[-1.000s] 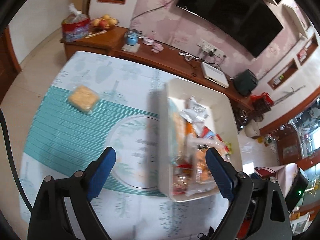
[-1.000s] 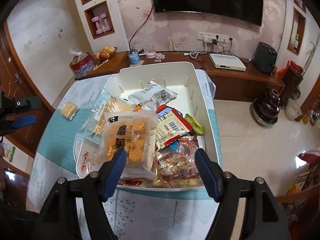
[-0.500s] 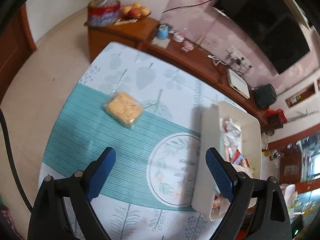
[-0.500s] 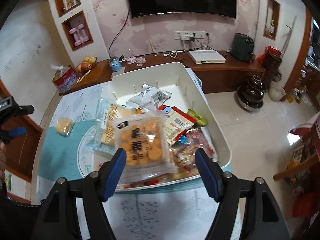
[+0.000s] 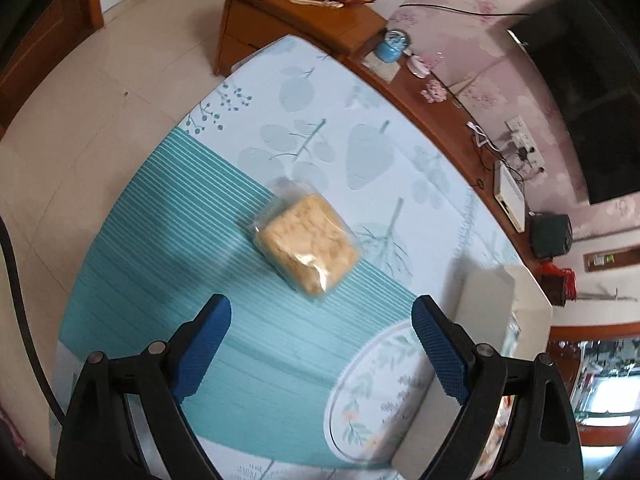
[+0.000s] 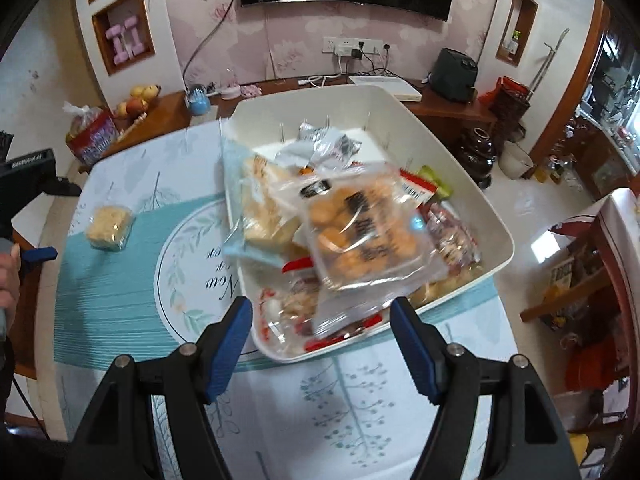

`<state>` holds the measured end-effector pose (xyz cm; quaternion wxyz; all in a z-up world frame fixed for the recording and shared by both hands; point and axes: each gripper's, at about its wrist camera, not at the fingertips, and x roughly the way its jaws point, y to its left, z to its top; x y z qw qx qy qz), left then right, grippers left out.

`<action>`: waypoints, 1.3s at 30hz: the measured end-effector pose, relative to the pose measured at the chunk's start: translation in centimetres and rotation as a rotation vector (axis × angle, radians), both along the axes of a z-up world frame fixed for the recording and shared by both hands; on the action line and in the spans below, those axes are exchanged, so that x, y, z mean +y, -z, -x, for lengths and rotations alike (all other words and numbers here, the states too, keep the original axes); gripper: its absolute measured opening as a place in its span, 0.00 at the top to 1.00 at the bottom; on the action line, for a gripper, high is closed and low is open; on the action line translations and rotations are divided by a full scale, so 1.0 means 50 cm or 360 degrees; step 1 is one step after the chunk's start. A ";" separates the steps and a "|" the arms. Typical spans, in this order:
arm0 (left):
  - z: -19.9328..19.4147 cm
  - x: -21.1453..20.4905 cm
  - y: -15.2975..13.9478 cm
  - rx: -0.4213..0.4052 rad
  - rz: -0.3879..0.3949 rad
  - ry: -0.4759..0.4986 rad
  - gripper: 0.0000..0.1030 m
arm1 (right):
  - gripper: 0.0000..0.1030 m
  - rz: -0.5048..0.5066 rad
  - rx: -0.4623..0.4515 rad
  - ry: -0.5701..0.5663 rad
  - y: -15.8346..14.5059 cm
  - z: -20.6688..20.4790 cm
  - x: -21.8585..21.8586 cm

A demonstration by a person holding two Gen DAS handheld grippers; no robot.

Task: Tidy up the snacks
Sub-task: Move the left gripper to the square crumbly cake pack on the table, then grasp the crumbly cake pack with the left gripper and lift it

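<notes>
Living room, pink flowered wallpaper, dark television on the wall above a long wooden sideboard (image 6: 168, 114). Work surface is a table under a tablecloth (image 5: 132, 264) printed with leaves and a teal striped band.

Far left in my right-wrist view: a hand (image 6: 9, 280) at the frame edge carrying the other tool. On the sideboard, a red bag (image 6: 93, 136) and a pile of fruit (image 6: 140, 98).

Left gripper (image 5: 320, 322): jaws released and wide, nothing between the blue pads. They have just been opening a little further. It hangs over the striped band, pointing steeply down, with the wrapped yellow cracker block (image 5: 308, 242) just ahead of the fingertips, apart from them. The block lies flat and alone on the cloth, well apart from the bin.

Centre to right: the white bin (image 6: 460, 164) stands on the cloth, piled with snack packets. Topmost is a clear bag of round orange biscuits (image 6: 352, 232), tilted, its lower edge hanging over the near rim. A pale cracker pack (image 6: 264, 204) lies left of it.

Right gripper (image 6: 322, 330): jaws apart, gripping nothing, poised near the bin's front rim, with the biscuit bag's bottom edge just ahead of the tips. Contact: cannot tell.
</notes>
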<state>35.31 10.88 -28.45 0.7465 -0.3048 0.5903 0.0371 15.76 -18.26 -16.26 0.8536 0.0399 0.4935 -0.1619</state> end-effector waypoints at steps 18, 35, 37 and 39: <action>-0.088 0.000 0.136 0.0128 0.0023 -0.0139 0.08 | 0.31 0.0130 0.0220 0.0202 0.047 0.049 0.026; -0.174 -0.042 0.156 0.0297 -0.0129 -0.0022 0.08 | 0.31 0.0145 0.0282 0.0149 0.025 0.042 0.031; -0.177 -0.042 0.155 0.0317 -0.0144 -0.0026 0.13 | 0.31 0.0158 0.0260 0.0122 0.016 0.039 0.030; -0.180 -0.045 0.154 0.0329 -0.0159 0.0000 0.17 | 0.31 0.0167 0.0250 0.0116 0.011 0.038 0.027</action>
